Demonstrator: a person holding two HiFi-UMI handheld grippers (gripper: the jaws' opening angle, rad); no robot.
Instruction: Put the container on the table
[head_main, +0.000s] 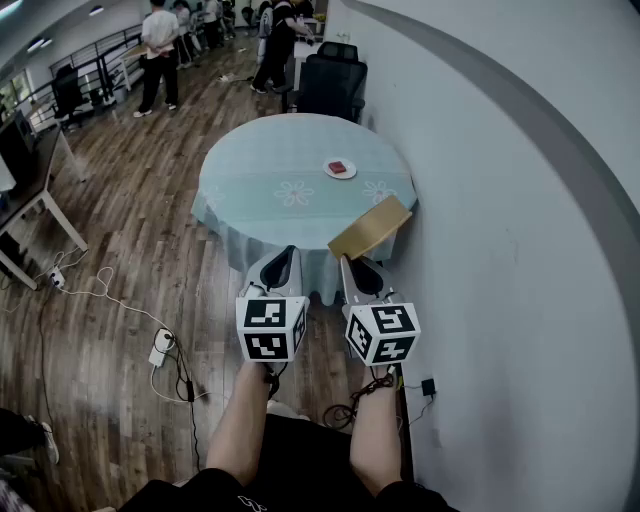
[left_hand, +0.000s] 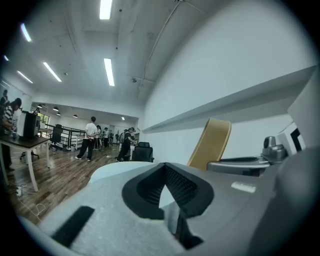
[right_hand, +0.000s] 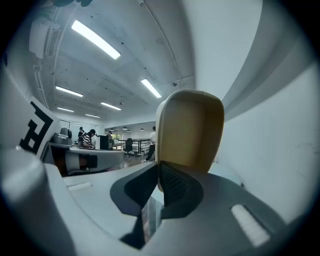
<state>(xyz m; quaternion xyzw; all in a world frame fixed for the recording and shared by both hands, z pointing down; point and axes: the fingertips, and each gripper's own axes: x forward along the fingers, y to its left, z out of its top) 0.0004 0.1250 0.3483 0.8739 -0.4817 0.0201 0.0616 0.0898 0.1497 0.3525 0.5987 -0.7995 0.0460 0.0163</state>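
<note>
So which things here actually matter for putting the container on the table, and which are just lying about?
Part of the job:
- container, pinched in the right gripper
- round table

Just lying about:
- left gripper, shut and empty
- small plate with a red item
- office chair
- power strip on the floor

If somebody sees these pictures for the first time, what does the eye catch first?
First the flat tan container, held by the right gripper at the near edge of the round table with a pale green cloth. Then a small white plate with something red, farther on the table.
</note>
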